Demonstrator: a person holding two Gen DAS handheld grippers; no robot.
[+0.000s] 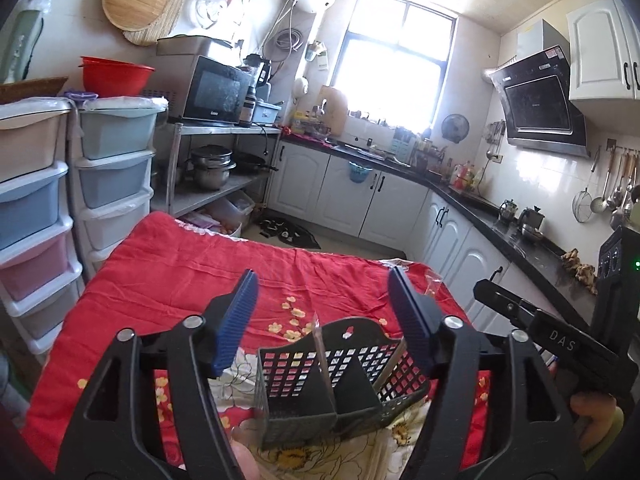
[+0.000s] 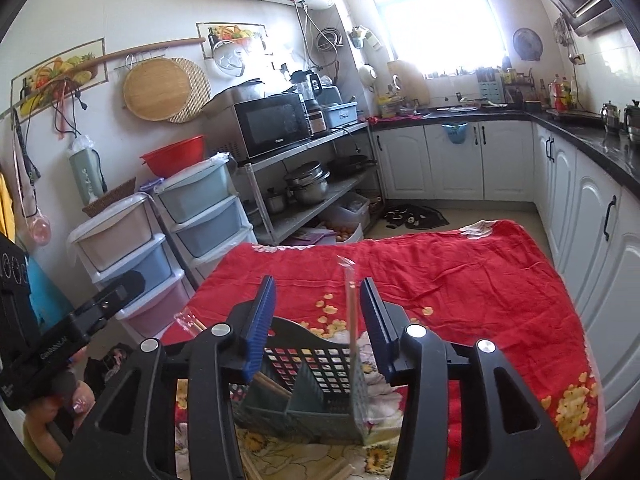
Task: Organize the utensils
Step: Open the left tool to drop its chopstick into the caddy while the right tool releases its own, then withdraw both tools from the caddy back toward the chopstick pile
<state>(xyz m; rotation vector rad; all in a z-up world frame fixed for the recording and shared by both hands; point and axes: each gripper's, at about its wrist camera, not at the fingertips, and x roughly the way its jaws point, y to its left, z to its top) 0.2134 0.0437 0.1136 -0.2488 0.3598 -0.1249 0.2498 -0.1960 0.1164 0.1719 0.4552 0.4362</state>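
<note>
We cannot see the basket's (image 1: pixel 340 392) base behind the left gripper's fingers (image 1: pixel 236 320). The chopsticks (image 2: pixel 272 386) vanish behind the right gripper's finger (image 2: pixel 260 320), and the wrapped pairs (image 2: pixel 340 472) are cut by the bottom edge.

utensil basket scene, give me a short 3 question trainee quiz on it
1. True or false: the left hand-held gripper is shut on the black utensil basket.
2. Multiple choice: the basket stands on A) bare steel shelf, B) red floral cloth, C) black countertop.
3. Fill in: seen from the right hand-held gripper, a wrapped pair of chopsticks stands nearly ____ in the basket.

Key: 1 false, its jaws are wide apart and empty. 2 B. 3 upright.
</note>
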